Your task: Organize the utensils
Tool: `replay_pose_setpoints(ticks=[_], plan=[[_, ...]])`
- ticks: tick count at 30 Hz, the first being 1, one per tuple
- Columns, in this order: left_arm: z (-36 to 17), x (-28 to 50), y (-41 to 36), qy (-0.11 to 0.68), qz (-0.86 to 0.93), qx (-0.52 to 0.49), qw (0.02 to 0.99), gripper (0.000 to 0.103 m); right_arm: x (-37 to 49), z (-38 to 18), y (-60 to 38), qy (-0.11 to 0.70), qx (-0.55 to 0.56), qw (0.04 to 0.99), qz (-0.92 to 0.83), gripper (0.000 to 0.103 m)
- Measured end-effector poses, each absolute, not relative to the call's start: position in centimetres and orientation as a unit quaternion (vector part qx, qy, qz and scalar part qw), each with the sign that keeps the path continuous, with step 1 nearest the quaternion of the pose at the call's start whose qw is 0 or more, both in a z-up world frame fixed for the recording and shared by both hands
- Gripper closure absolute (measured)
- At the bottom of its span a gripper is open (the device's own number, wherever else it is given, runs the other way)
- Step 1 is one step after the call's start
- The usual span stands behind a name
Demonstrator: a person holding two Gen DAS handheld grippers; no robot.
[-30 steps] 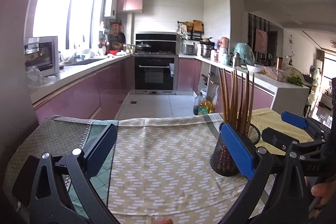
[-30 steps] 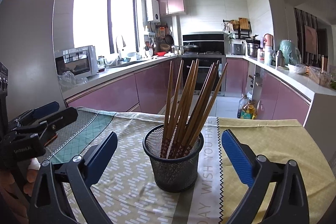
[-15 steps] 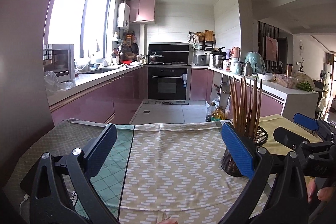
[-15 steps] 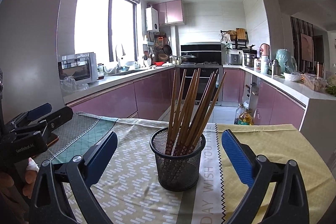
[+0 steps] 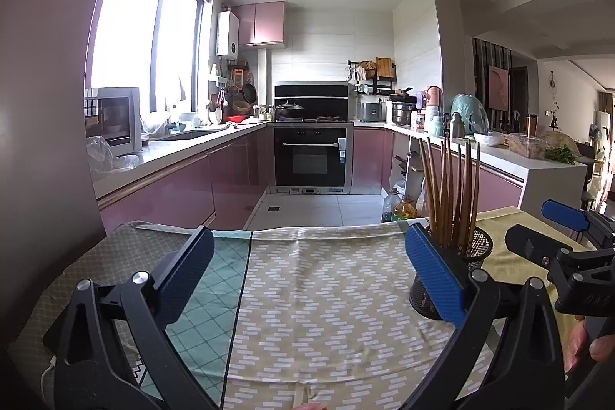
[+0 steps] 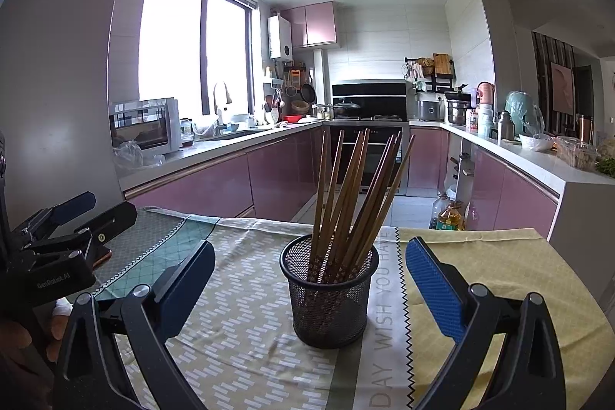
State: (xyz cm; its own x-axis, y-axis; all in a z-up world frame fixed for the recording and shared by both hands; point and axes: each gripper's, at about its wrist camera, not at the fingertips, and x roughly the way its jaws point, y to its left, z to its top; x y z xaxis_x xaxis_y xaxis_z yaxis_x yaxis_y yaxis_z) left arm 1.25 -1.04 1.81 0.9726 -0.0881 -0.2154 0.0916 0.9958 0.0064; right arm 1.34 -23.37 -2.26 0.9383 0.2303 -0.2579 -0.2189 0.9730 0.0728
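A black mesh cup (image 6: 329,298) stands on the patterned tablecloth (image 6: 246,341) and holds several brown chopsticks (image 6: 348,195). My right gripper (image 6: 309,279) is open and empty, its blue pads wide apart on either side of the cup, short of it. In the left wrist view the cup (image 5: 471,252) with the chopsticks (image 5: 449,191) shows behind my right pad. My left gripper (image 5: 307,268) is open and empty over the cloth, left of the cup. The right gripper also shows in the left wrist view (image 5: 569,237), and the left gripper in the right wrist view (image 6: 69,218).
The table's far edge (image 5: 315,229) drops to the kitchen floor. Pink cabinets and a counter (image 5: 184,156) run along the left, an oven (image 5: 311,156) at the back, and a white counter (image 5: 538,164) with jars at the right. Oil bottles (image 5: 399,208) stand on the floor.
Both cameras have tilted up and drawn back a little: the cup and table sit lower in both views. Both grippers stay open and empty.
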Motion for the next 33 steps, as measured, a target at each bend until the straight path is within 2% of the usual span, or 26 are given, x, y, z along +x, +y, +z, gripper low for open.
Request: replay_pose_setpoints(ticks=[33], plan=[[1.64, 1.25, -0.5, 0.113, -0.045, 0.008, 0.993, 0.005, 1.29, -2.0, -23.11, 0.139, 0.024, 0.984, 0.113, 0.007]])
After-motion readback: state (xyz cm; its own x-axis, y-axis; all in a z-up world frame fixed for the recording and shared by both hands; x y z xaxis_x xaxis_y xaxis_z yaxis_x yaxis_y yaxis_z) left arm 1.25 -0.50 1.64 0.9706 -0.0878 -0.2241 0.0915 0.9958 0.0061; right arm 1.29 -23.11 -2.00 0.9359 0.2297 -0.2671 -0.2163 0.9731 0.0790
